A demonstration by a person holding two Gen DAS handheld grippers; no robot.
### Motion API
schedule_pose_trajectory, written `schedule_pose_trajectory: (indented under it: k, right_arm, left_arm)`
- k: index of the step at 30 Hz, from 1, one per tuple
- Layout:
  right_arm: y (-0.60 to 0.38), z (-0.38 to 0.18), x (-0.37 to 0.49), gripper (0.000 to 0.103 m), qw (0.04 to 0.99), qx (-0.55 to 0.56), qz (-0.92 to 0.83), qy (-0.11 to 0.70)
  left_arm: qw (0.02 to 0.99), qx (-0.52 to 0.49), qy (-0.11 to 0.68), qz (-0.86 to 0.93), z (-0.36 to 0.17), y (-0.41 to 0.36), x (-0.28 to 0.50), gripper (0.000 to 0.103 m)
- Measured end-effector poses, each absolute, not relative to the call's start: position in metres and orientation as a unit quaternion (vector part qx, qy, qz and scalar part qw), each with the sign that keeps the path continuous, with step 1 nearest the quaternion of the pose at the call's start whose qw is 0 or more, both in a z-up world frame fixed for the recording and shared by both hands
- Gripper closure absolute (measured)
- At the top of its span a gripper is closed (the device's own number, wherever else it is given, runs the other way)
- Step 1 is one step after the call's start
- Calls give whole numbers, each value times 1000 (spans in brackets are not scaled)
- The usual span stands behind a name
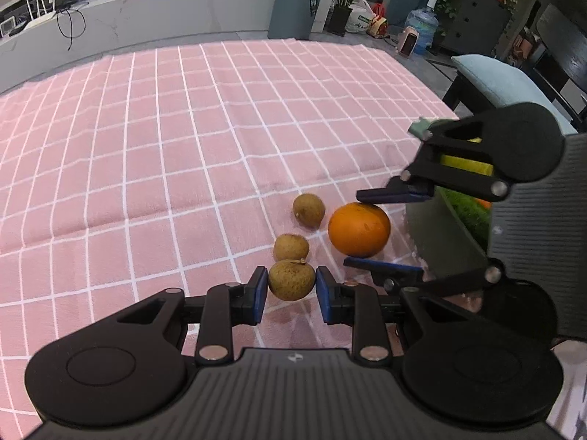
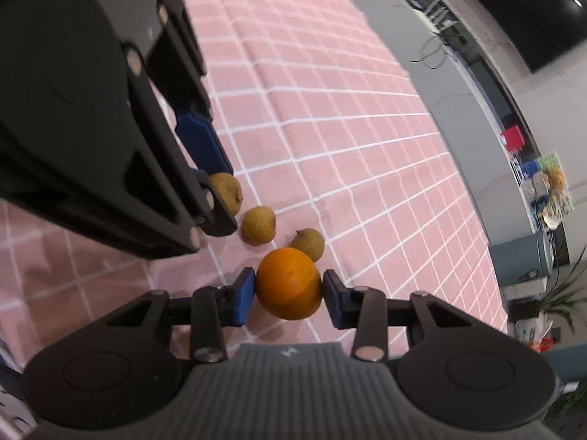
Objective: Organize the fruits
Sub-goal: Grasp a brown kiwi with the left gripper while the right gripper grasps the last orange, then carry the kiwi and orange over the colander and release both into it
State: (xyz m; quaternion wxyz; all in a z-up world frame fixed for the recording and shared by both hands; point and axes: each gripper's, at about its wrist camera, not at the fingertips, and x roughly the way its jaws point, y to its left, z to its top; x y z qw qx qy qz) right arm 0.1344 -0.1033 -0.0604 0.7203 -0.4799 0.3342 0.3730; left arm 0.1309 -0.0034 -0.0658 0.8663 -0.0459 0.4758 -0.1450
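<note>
Three small brown longans and one orange lie close together on the pink checked cloth [image 1: 183,146]. My left gripper [image 1: 291,291] has its blue pads against both sides of the nearest longan [image 1: 291,279]. The two other longans [image 1: 291,247] [image 1: 309,209] lie just beyond it. My right gripper [image 2: 288,299] has its blue pads against both sides of the orange [image 2: 288,288]. The orange also shows in the left wrist view [image 1: 358,229], between the right gripper's fingers [image 1: 385,195]. In the right wrist view the longans [image 2: 258,225] [image 2: 308,244] lie beyond the orange.
A dark container [image 1: 451,234] with green and yellow contents stands at the cloth's right side, behind the right gripper. A chair with a blue cushion [image 1: 506,80] stands past the table's right edge. A grey counter [image 1: 146,18] and a bin [image 1: 295,7] are at the back.
</note>
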Motion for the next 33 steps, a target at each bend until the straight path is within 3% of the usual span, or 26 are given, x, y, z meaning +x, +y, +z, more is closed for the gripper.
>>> schedule_pose_trajectory:
  k: [18, 33]
  right_arm:
    - [-190, 40, 102, 66, 848, -257, 294, 359]
    - [-274, 19, 105, 66, 871, -151, 184, 430]
  left_arm:
    - [887, -36, 423, -180, 17, -58, 112, 72]
    - [864, 34, 449, -224, 2, -135, 142, 72]
